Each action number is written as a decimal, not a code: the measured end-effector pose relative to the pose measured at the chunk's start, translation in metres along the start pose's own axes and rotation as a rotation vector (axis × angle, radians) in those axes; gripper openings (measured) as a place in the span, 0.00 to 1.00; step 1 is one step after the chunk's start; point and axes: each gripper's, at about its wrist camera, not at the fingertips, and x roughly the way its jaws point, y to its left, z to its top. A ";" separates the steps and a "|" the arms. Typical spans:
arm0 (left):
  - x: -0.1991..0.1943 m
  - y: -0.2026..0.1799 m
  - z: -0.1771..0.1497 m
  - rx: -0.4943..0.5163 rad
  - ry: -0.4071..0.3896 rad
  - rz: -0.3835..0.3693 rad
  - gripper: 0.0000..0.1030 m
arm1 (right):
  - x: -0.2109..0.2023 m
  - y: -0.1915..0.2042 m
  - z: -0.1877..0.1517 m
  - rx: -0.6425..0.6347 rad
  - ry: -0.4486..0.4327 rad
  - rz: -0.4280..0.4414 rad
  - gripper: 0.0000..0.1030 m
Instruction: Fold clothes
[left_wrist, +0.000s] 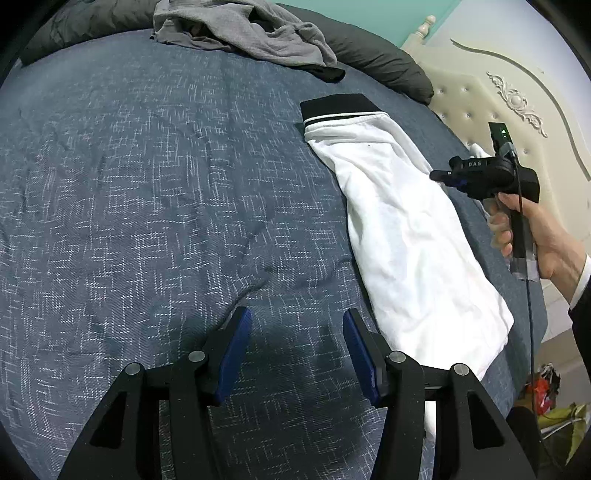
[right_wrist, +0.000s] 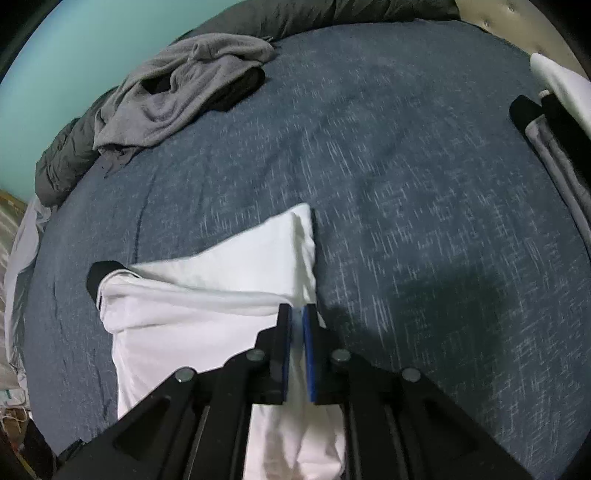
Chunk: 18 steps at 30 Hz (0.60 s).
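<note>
A white garment with a black band at its far end lies folded in a long strip on the right of the blue bedcover. My left gripper is open over bare cover just left of the garment's near end, with nothing between its fingers. A hand holds my right gripper at the garment's right edge. In the right wrist view that gripper is shut to a thin slit above the white garment. I cannot tell whether any cloth is pinched.
A crumpled grey garment lies at the far side of the bed against a dark duvet. A cream headboard stands at the right. Folded grey and white clothes lie near the cover's right edge.
</note>
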 end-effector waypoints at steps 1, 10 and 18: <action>0.000 0.000 0.000 0.001 0.000 0.000 0.54 | -0.002 0.004 0.000 -0.027 -0.010 -0.012 0.11; 0.005 -0.003 -0.002 0.011 0.012 0.001 0.54 | -0.023 0.085 0.009 -0.368 -0.126 0.129 0.35; 0.006 -0.005 -0.002 0.019 0.015 -0.010 0.54 | 0.018 0.152 0.019 -0.576 0.000 0.071 0.36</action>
